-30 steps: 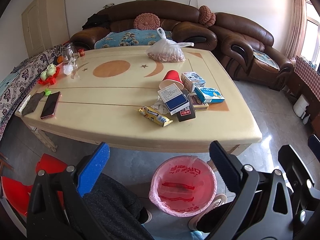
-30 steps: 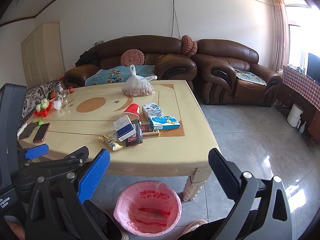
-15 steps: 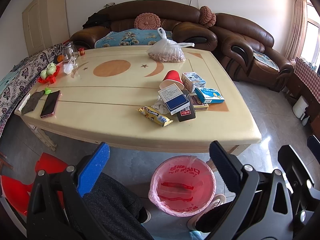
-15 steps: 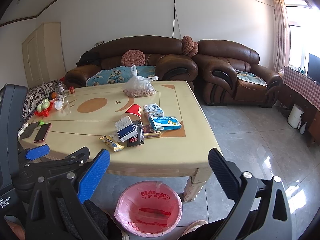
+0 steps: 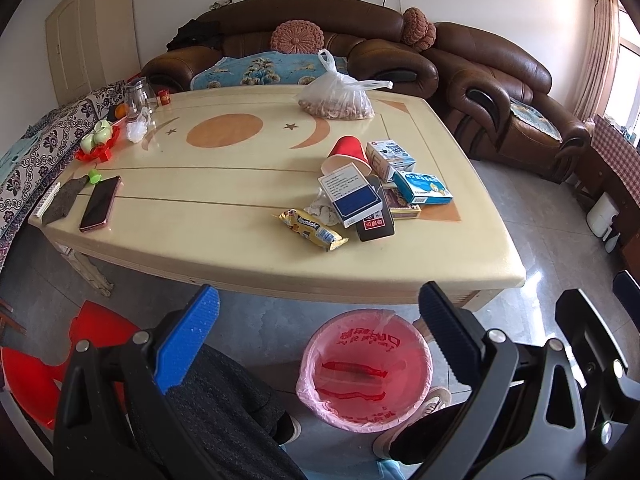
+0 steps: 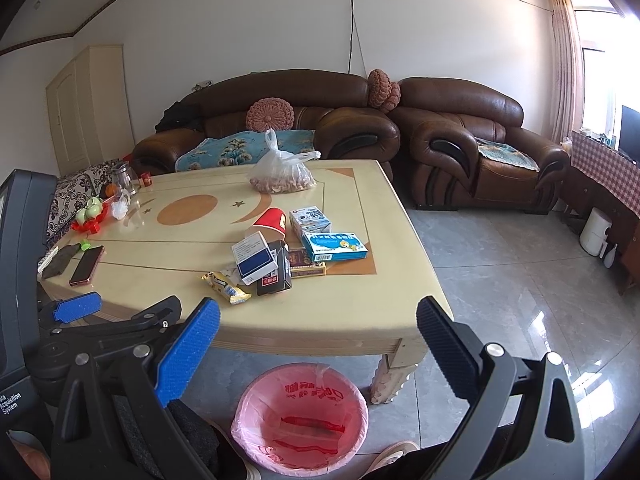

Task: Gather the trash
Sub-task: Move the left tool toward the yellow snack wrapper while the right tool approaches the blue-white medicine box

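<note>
Pre-grasp: your left gripper (image 5: 318, 312) and right gripper (image 6: 318, 322) both hold jaws apart and empty, trash pile (image 5: 360, 196) on the bench (image 5: 240, 184) ahead of the jaws, pink-lined bin (image 5: 366, 372) below them; reach forward next.

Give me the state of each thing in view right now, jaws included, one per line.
Left gripper: jaws open, empty.
Right gripper: jaws open, empty.
Red paper cup: tipped on its side.
Snack wrapper: lying flat on the table.
Blue-and-white box: tilted, resting on the pile.
Pink-lined bin: on the floor, open, bag fitted.
Plastic bag of nuts: tied.
Phone: screen dark.
</note>
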Motion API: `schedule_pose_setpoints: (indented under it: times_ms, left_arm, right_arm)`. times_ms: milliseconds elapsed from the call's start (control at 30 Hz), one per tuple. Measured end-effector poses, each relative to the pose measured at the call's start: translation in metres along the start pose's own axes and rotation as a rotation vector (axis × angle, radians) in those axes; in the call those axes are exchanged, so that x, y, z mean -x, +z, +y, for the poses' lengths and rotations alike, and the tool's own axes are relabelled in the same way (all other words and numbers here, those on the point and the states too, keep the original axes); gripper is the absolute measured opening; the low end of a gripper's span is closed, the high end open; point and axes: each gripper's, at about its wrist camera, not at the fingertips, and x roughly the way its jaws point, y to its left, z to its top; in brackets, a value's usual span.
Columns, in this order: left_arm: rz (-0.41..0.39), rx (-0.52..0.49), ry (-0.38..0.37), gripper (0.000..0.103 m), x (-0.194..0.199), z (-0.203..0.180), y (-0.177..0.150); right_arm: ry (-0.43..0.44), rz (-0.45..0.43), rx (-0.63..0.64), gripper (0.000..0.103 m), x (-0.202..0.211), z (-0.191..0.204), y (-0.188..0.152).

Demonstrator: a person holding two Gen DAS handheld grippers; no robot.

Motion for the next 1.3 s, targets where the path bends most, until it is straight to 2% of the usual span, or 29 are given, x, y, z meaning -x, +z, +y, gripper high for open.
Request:
schedule_pose_setpoints:
  times_ms: [167, 567, 933, 1067, 1300]
  left_arm:
    - [0.023, 0.01, 0.0, 0.098, -0.008, 0.002, 0.002]
    - [0.107, 0.083, 0.014, 0.098, -0.046, 0.025, 0.008]
    - [0.184, 0.126, 0.033, 0.098, -0.099, 0.03, 0.027]
    - [0.212, 0.142, 0.035, 0.098, -0.118, 0.027, 0.035]
    - [0.284, 0.197, 0.045, 0.098, -0.153, 0.024, 0.047]
  right_arm:
    - [0.018, 0.012, 0.004, 0.097, -0.012, 0.002, 0.001]
    - [0.159, 0.075, -0.002, 0.097, -0.056, -0.006, 0.0]
    - [0.159, 0.134, 0.011, 0.097, -0.11, -0.029, 0.011]
    - [0.163, 0.164, 0.043, 0.097, -0.136, -0.036, 0.018]
    - [0.188, 0.184, 0.174, 0.097, -0.177, -0.045, 0.041]
